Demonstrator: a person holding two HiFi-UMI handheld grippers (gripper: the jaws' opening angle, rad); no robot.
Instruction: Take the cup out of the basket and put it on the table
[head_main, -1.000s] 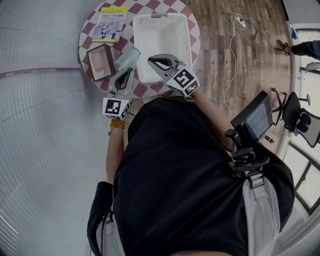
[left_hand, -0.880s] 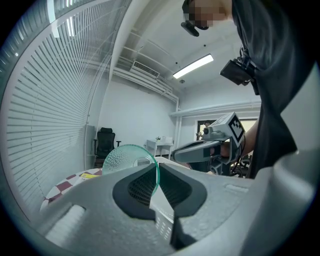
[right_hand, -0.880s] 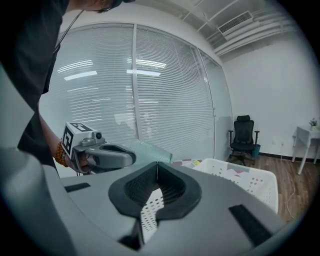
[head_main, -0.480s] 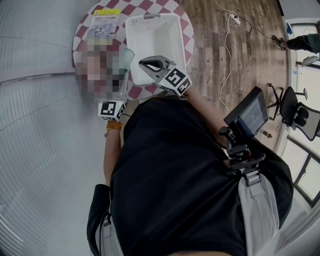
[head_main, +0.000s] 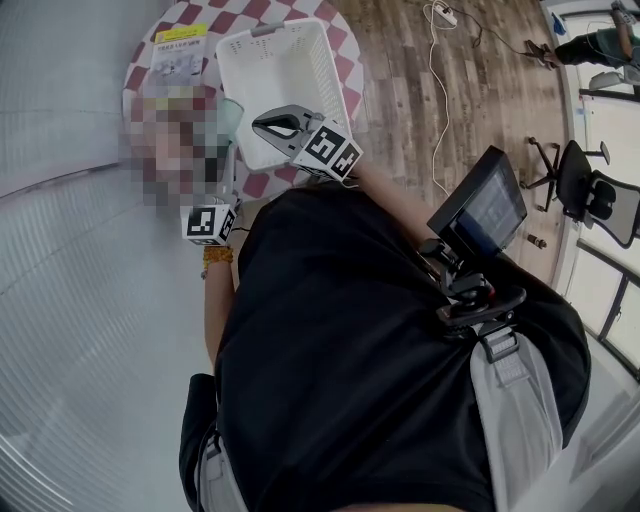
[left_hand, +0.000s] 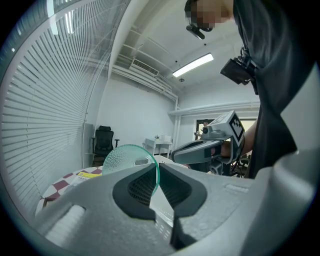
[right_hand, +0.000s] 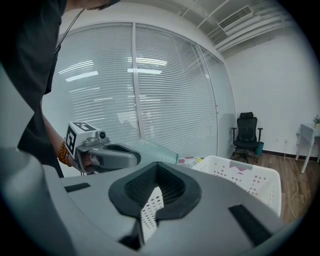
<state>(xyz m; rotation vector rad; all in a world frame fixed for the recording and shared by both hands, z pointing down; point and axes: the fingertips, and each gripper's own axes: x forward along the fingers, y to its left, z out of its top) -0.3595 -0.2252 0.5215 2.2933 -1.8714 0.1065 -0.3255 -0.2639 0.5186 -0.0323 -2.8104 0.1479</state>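
A pale green translucent cup (head_main: 230, 112) hangs just left of the white perforated basket (head_main: 345, 70), above the checkered table (head_main: 335, 25). My left gripper (head_main: 226, 145) is shut on it. In the left gripper view the jaws (left_hand: 156, 172) pinch the thin rim of the cup (left_hand: 125, 157). My right gripper (head_main: 262, 124) lies along the basket's near edge by the left corner. Its jaws (right_hand: 157, 170) are shut with the perforated wall of the basket (right_hand: 240, 175) between them. A mosaic patch covers part of the cup and the table in the head view.
A yellow-topped booklet (head_main: 178, 50) lies at the table's far left. Window blinds curve round the left side. A cable (head_main: 435, 80) trails over the wooden floor on the right, near an office chair (head_main: 590, 200). A screen rig (head_main: 478, 215) hangs on the person's chest.
The head view has swung, sliding table and basket up and left. My left gripper has drawn the cup slightly back from the basket's side. My right gripper has stayed at the basket's near edge.
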